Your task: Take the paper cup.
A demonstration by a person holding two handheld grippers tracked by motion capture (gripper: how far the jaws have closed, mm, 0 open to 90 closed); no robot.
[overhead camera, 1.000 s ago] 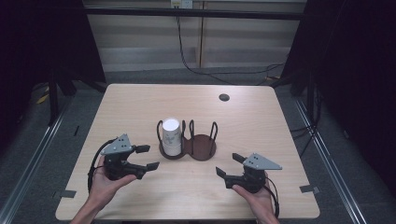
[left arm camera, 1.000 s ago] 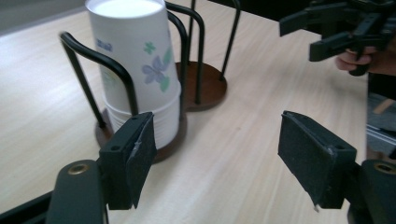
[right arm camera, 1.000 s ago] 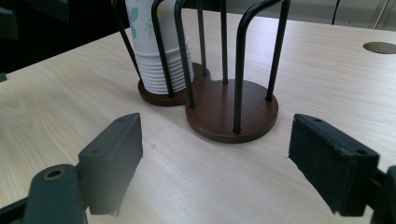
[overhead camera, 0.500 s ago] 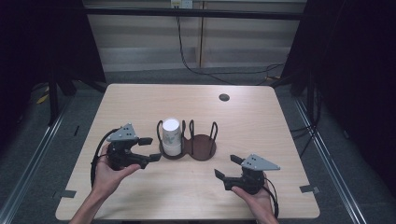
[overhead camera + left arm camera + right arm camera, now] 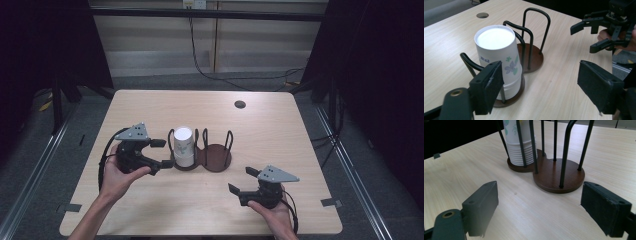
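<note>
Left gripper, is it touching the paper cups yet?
Apart. In the left gripper view, the left gripper stands open; bare table shows between its right pad and the paper cups.

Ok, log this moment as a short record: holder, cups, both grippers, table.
holder: dark two-ring cup holder with wire loops, mid-table
cups: stack of upside-down paper cups in the holder's left ring; right ring empty
left gripper: beside the cup stack, jaws have just been opening, nothing pressed between the fingers
right gripper: near the table's front edge, open, jaws have just been opening, holding nothing
table: light wood, round hole near the far edge
</note>
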